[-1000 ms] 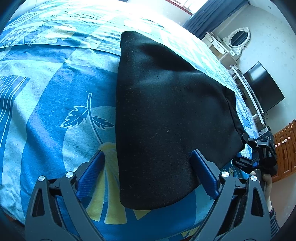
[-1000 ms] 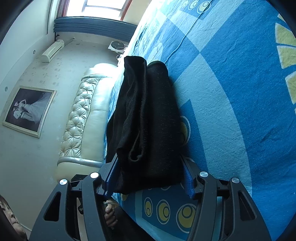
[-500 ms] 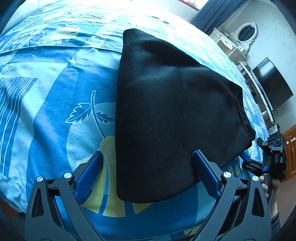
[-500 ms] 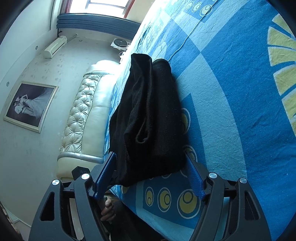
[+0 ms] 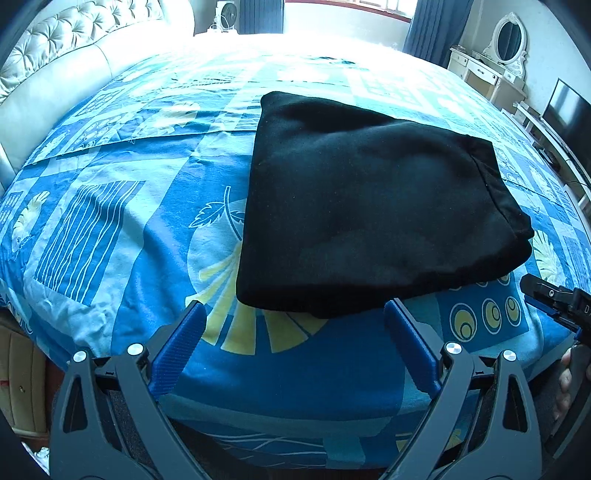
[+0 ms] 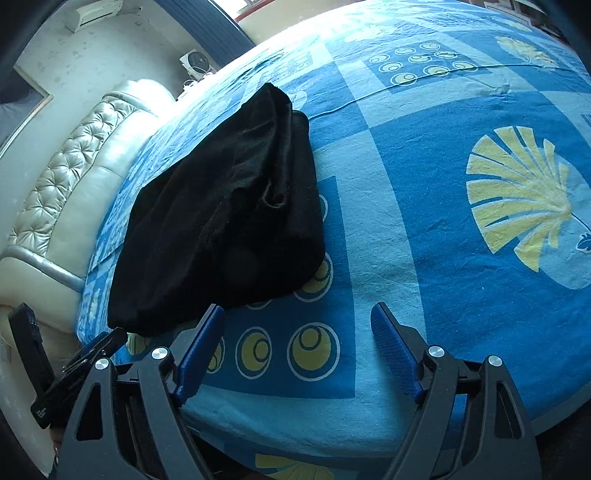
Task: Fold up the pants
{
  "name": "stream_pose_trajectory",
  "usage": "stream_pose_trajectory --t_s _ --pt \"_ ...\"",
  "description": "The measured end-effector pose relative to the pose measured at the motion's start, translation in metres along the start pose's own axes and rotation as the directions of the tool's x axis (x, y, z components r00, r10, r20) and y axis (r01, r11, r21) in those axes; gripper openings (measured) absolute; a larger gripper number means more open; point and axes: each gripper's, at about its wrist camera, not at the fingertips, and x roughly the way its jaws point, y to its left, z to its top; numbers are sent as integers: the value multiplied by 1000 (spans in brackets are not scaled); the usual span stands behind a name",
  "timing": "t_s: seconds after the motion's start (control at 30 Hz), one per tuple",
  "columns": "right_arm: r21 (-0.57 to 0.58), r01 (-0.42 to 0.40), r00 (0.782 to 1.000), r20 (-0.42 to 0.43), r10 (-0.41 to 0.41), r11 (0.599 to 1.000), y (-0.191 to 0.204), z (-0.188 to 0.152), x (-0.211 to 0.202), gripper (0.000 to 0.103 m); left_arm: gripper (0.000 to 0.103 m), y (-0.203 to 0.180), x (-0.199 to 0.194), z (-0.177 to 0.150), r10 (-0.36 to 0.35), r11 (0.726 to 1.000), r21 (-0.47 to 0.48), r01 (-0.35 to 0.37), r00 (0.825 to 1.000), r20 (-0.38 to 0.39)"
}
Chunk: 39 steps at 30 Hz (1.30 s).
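Note:
The black pants [image 5: 369,206] lie folded into a thick rectangle on the blue patterned bedspread [image 5: 122,206]. My left gripper [image 5: 293,314] is open and empty, just short of the bundle's near edge. In the right wrist view the pants [image 6: 221,218] show their stacked layers and open end. My right gripper [image 6: 297,314] is open and empty, off the bundle's near right corner, over bare bedspread [image 6: 443,229]. The right gripper also shows at the right edge of the left wrist view [image 5: 554,302], and the left gripper at the lower left of the right wrist view [image 6: 81,365].
A tufted cream headboard [image 5: 74,33] curves along the bed's far left side. A white dresser with an oval mirror [image 5: 491,62] and a TV [image 5: 565,110] stand along the right wall. The bed's near edge [image 5: 295,421] runs just in front of both grippers.
Both grippers have pulled back from the pants and levelled out; their open fingers no longer straddle the bundle's edges. The pants have not moved.

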Motion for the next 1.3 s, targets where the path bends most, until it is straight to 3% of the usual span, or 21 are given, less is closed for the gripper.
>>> stream_pose_trajectory --t_s 0.2,0.47,0.97,1.3 --pt "-110 65 998 16 -64 992 19 -4 4 80 97 -8 -15 -3 20 1000 21 -22 997 68" --pt "-118 72 997 -1 -73 990 20 -9 9 80 97 -9 -13 -5 68 997 35 -71 995 74" --pt "-156 118 993 31 -115 981 26 -10 2 80 97 -11 -22 -5 27 1000 12 -29 996 83" --pt "-159 116 993 17 -115 980 27 -12 4 81 97 -13 -31 -1 71 997 29 -74 991 112"
